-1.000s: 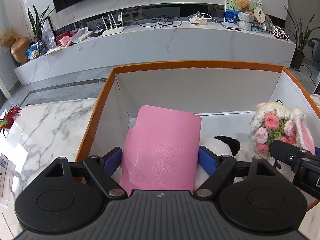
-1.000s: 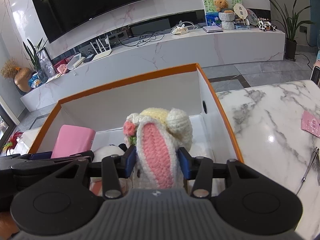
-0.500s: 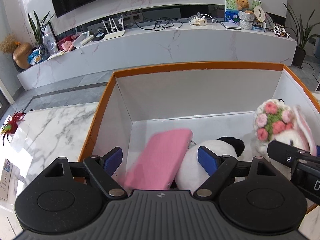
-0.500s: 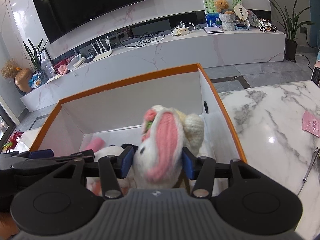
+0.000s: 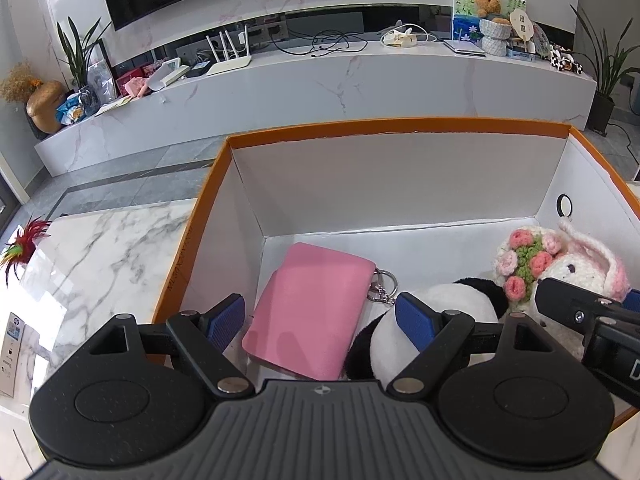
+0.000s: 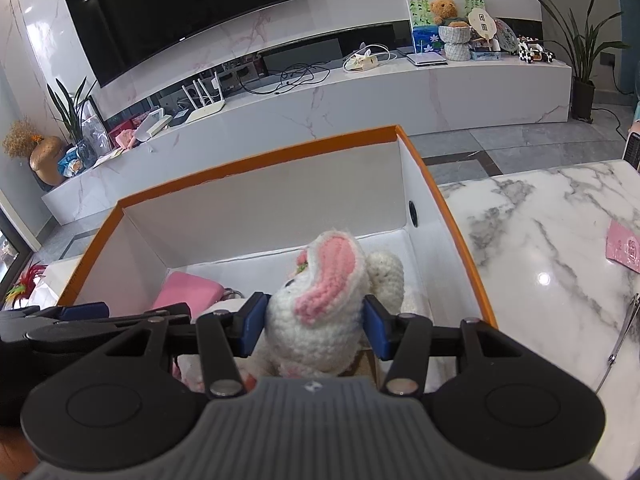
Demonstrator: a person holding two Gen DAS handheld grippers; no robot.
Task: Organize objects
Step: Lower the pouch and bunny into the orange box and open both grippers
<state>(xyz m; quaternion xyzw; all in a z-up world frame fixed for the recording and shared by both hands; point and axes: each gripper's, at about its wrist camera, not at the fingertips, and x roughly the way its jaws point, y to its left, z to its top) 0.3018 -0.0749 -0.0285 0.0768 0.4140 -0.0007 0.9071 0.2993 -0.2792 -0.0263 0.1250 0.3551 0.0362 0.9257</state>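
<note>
An orange-rimmed white box holds all the objects. My left gripper hangs open over its left end. Below its fingers a pink pouch with a key ring lies loose on the floor, leaning on a black-and-white panda plush. At the right end rests a crochet bunny with a flower crown. In the right wrist view the bunny lies tipped between the blue pads of my right gripper. The jaws have widened and no longer pinch it. The pouch shows to the left.
The box stands on a marble table. A pink card and a thin metal tool lie at its right. A feather toy and a paper label lie at its left. Beyond the box is floor and a long TV bench.
The pink pouch slipped out of my left gripper and fell flat into the box. The bunny tipped over and sank as my right gripper's jaws widened.
</note>
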